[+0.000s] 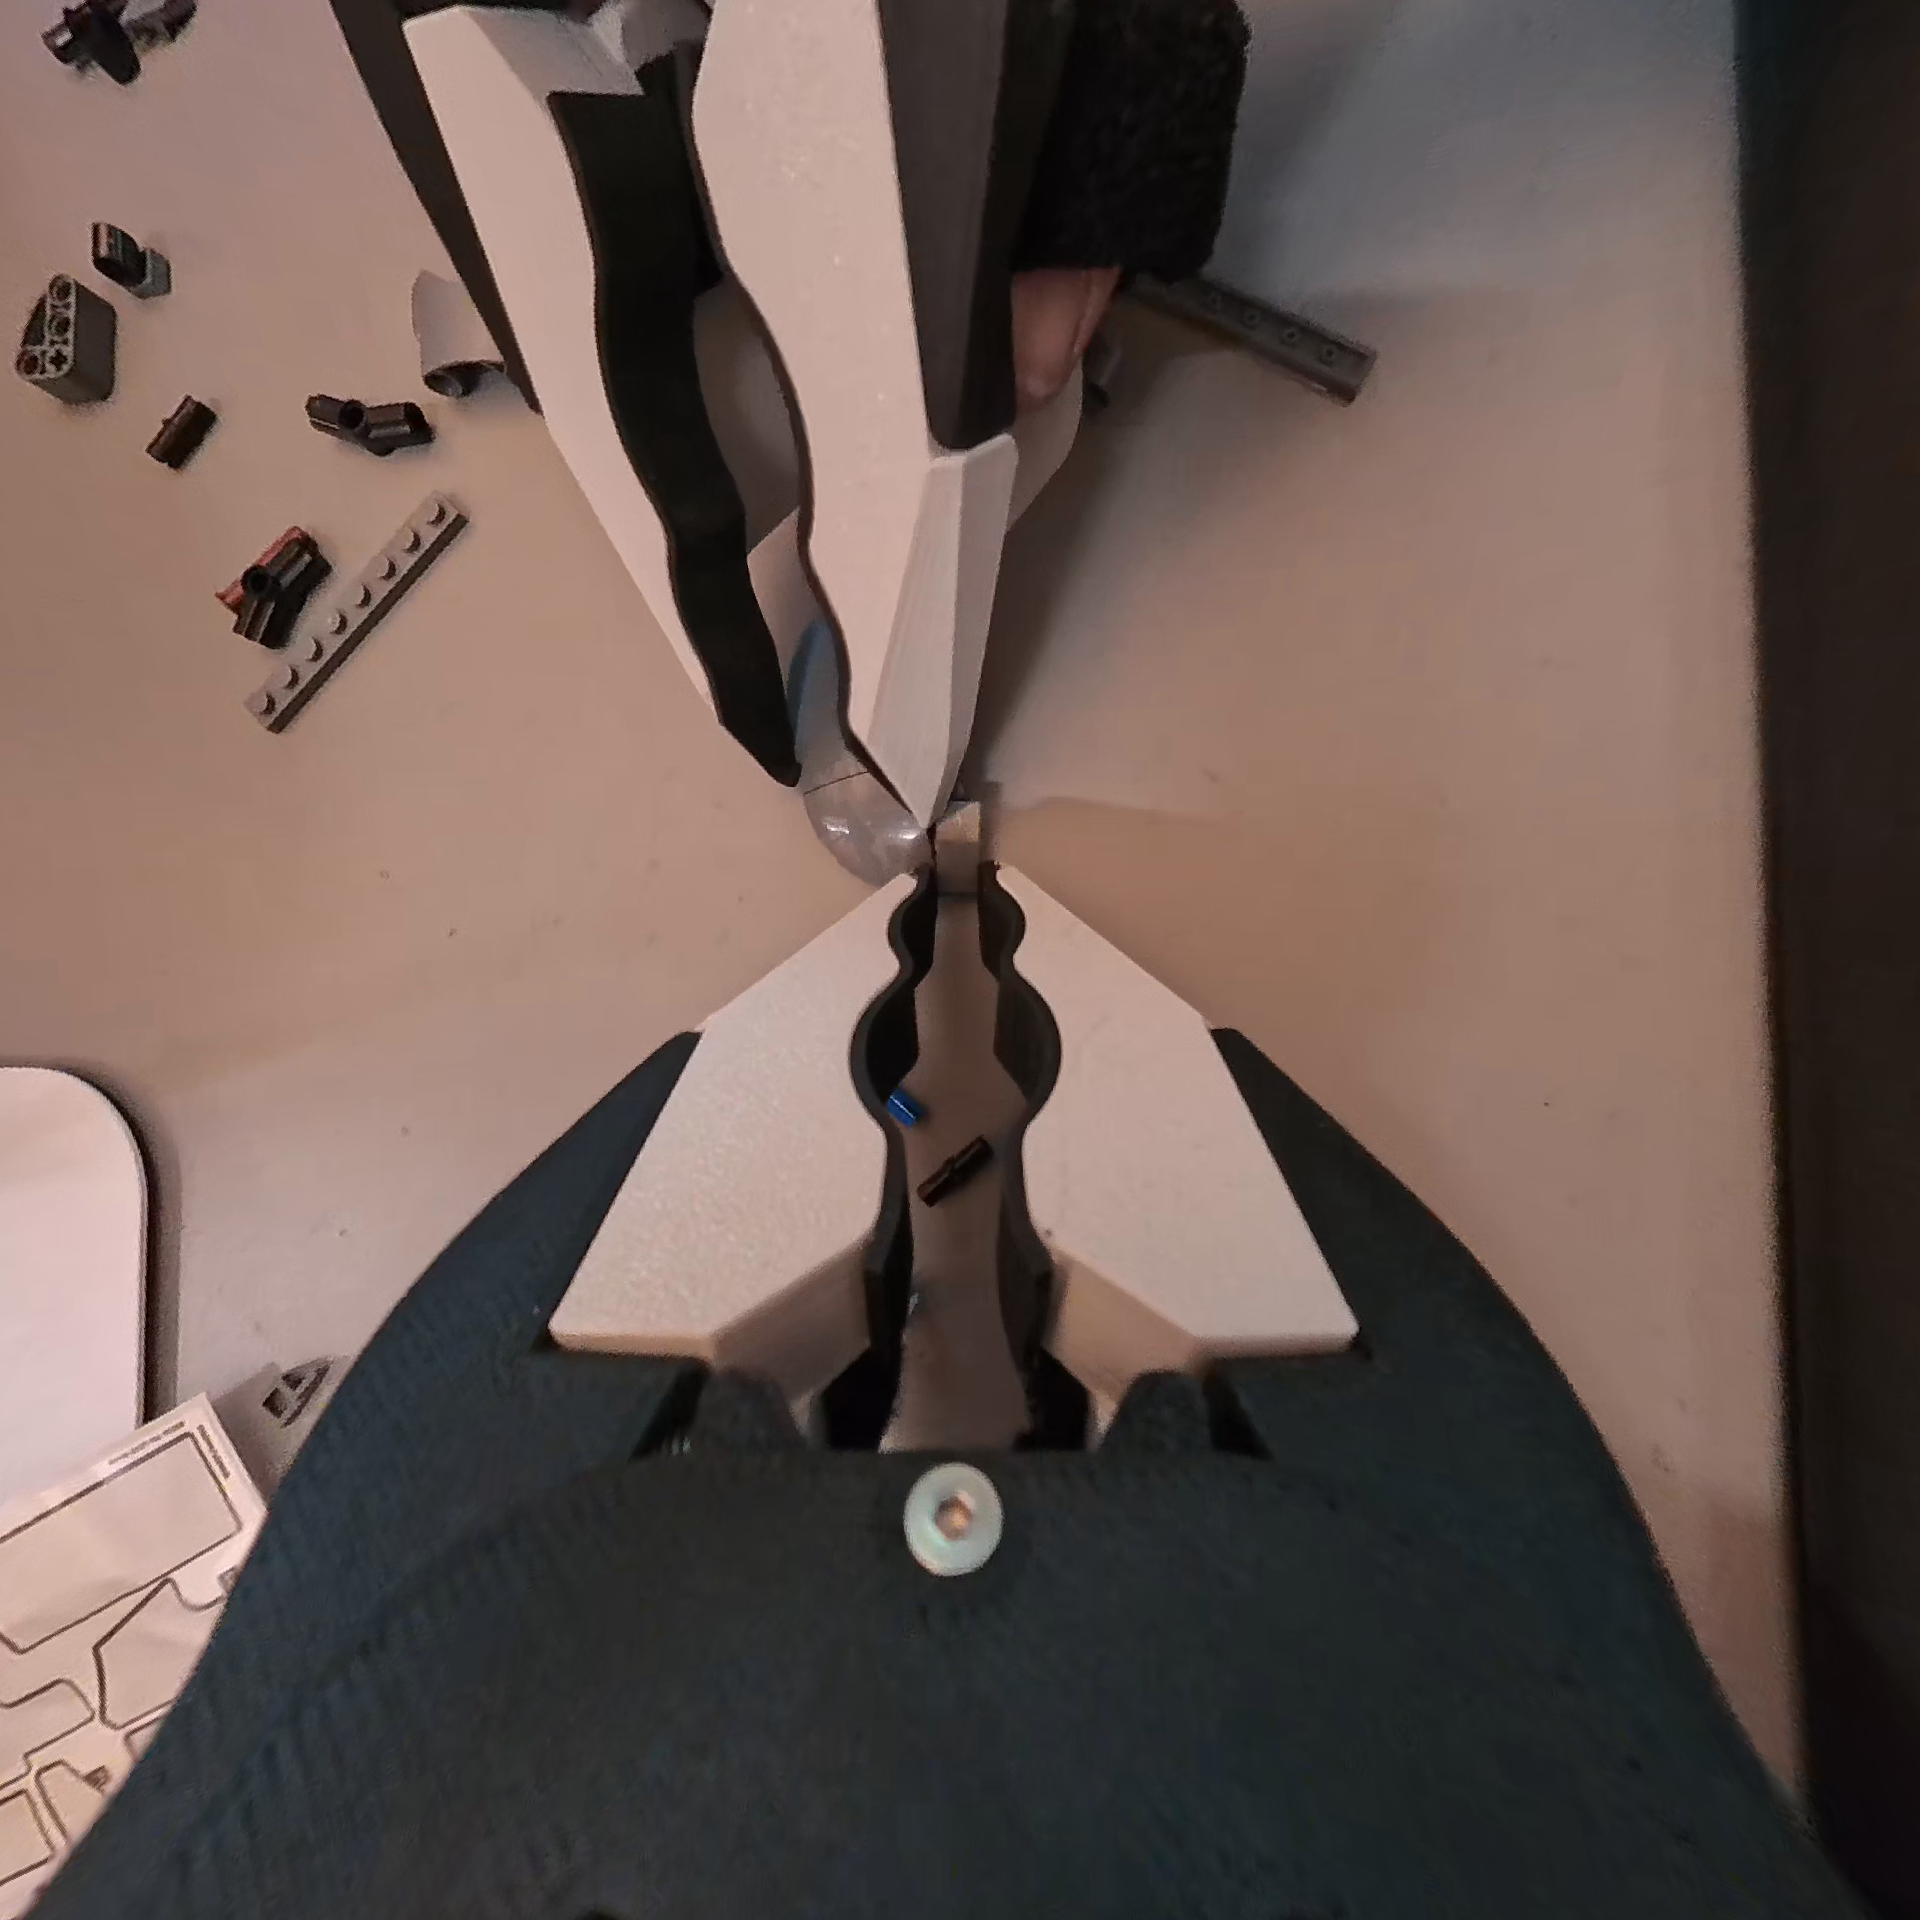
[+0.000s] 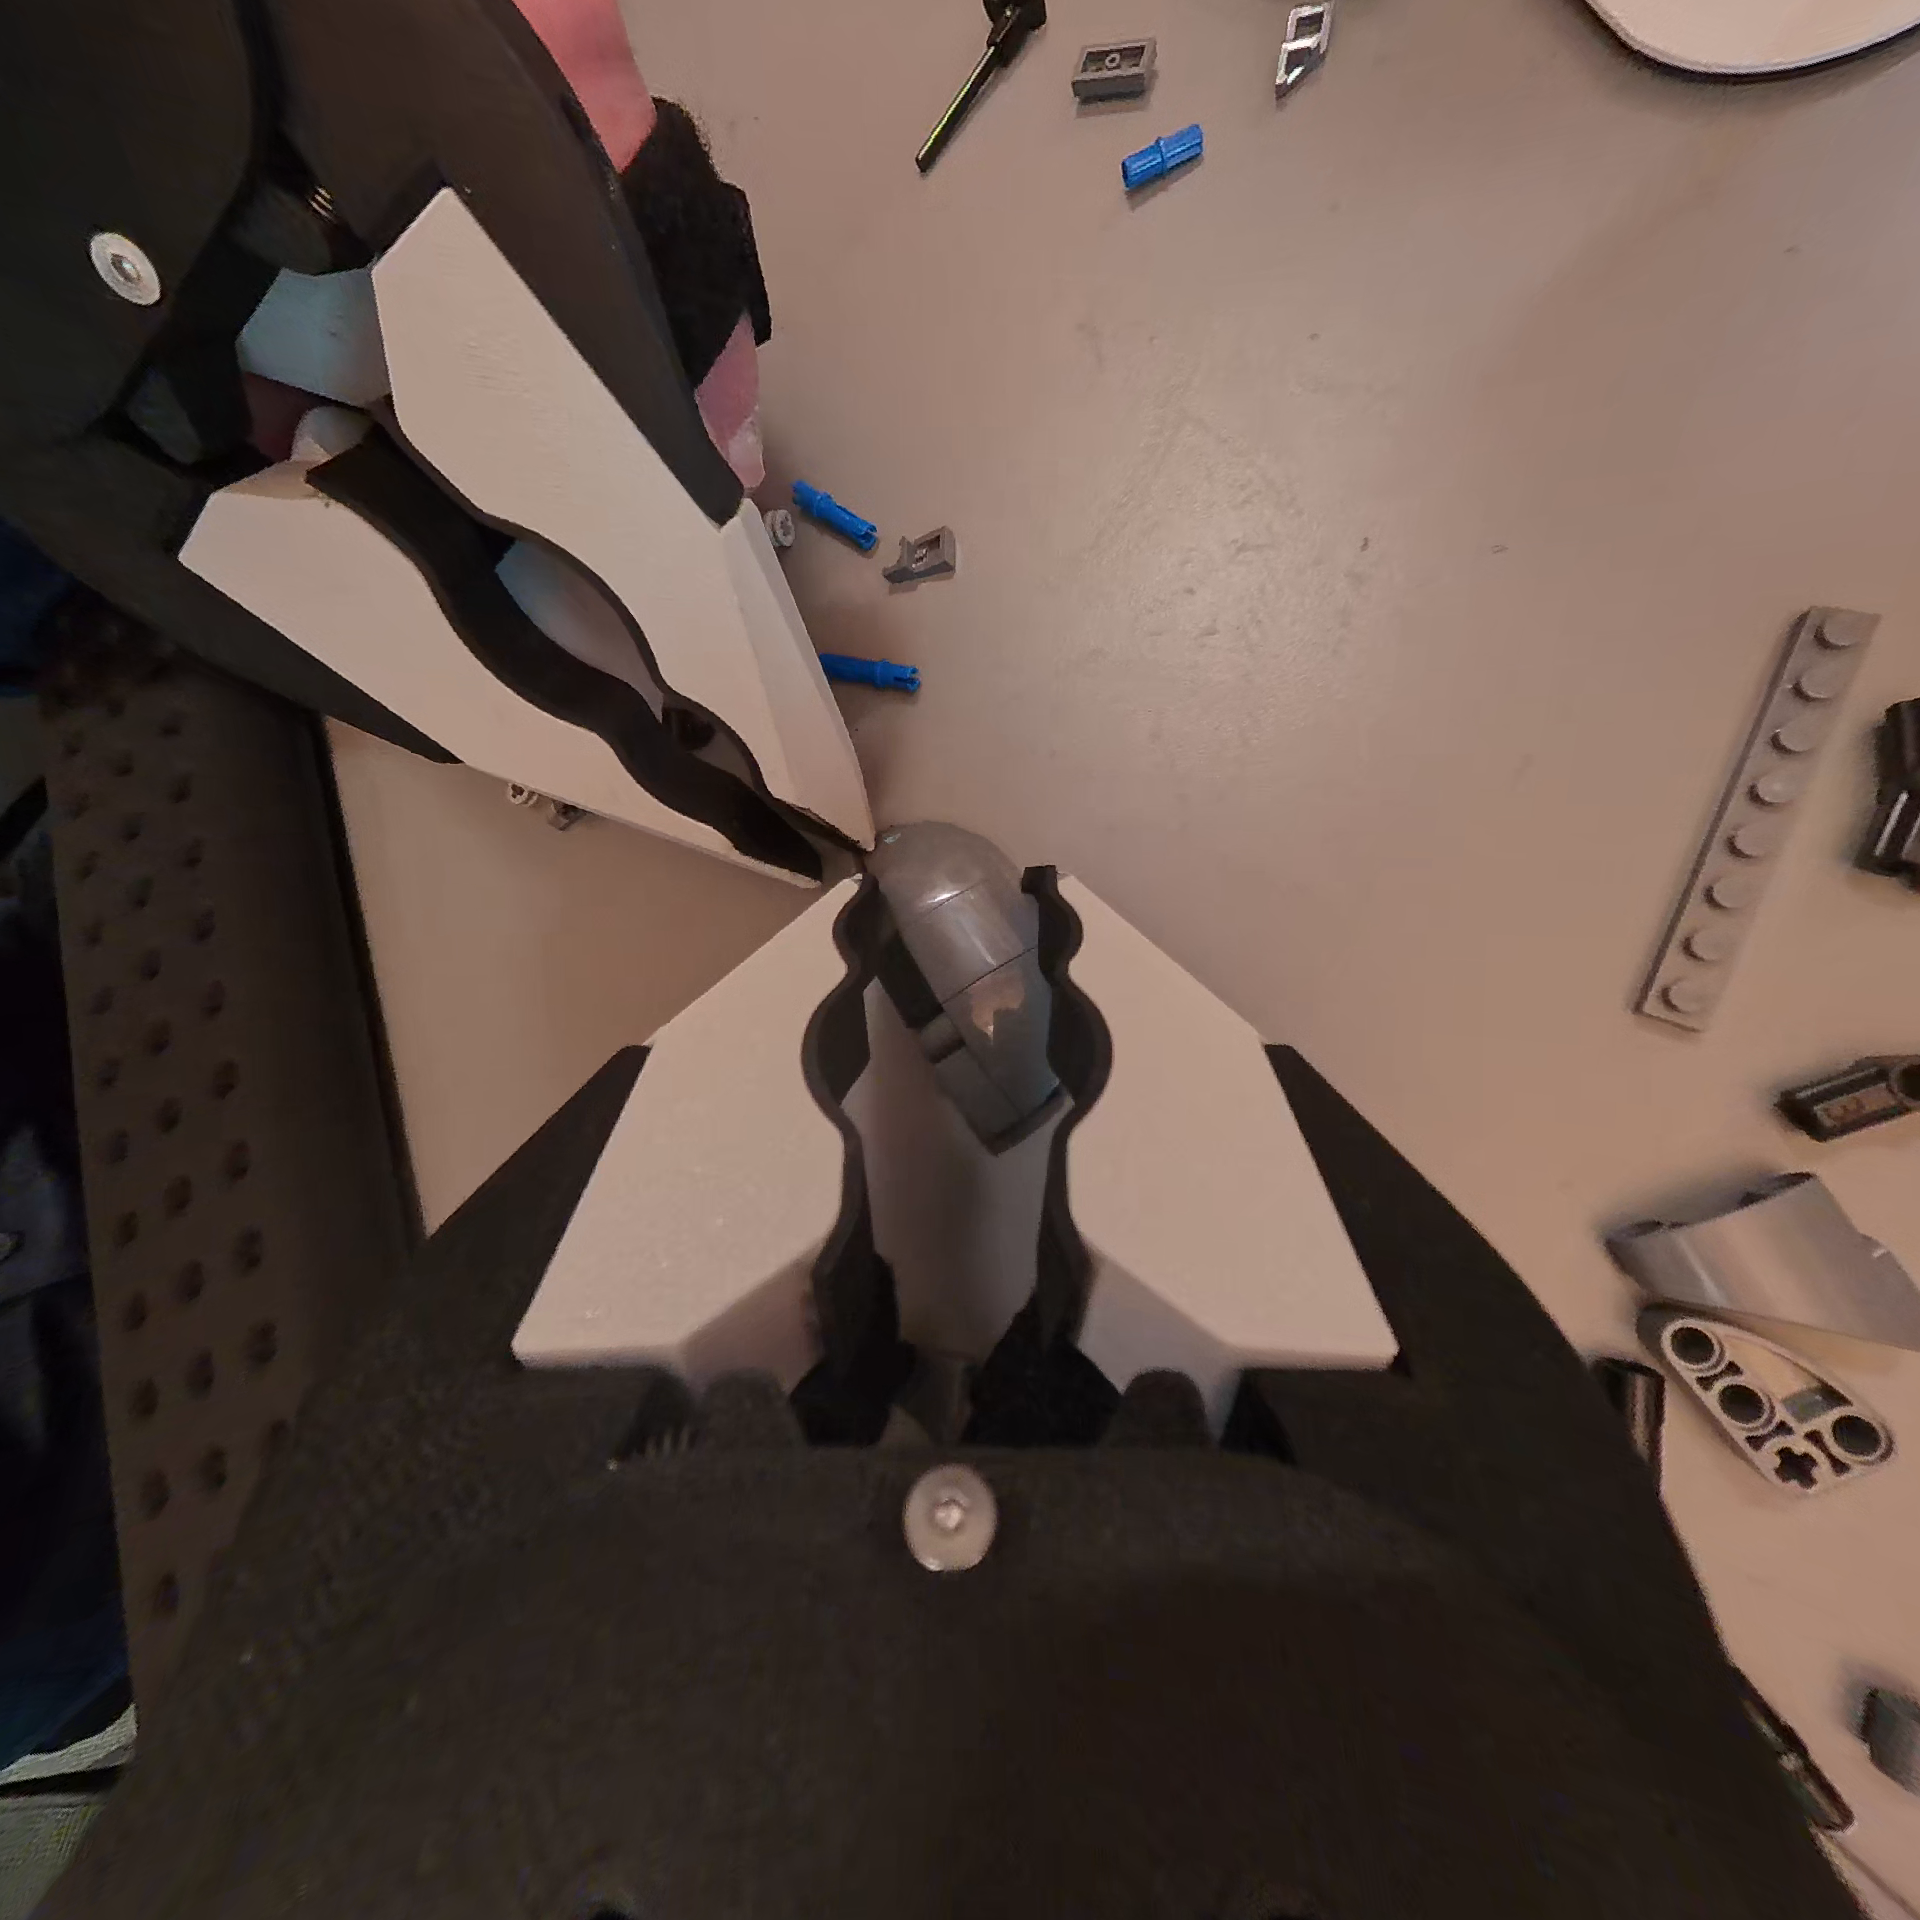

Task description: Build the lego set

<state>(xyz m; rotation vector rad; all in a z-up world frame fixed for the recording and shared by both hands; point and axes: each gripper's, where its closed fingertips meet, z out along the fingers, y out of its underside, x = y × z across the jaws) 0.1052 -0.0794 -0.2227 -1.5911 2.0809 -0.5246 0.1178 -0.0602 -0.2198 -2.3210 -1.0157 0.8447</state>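
Grey rounded lego piece (image 2: 961, 961) clamped in right gripper (image 2: 951, 904), long axis along the fingers, domed end pointing far past the tips. Left gripper (image 2: 847, 847) tips meet that dome, nearly together; can't tell if pinching anything. Long grey studded plate (image 2: 1756, 821) lies right, blue pins (image 2: 836, 516) far-left on table (image 2: 1299, 499).

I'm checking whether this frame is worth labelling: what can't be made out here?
- Left wrist view: what the left gripper pinches; its tips and the right gripper cover it.
- Right wrist view: the join on the grey rounded assembly is too small and dark; the left gripper covers its tip.
- Left wrist view: the instruction sheet is cut off by the edge.
- Right wrist view: the white tray is cut off at the top.
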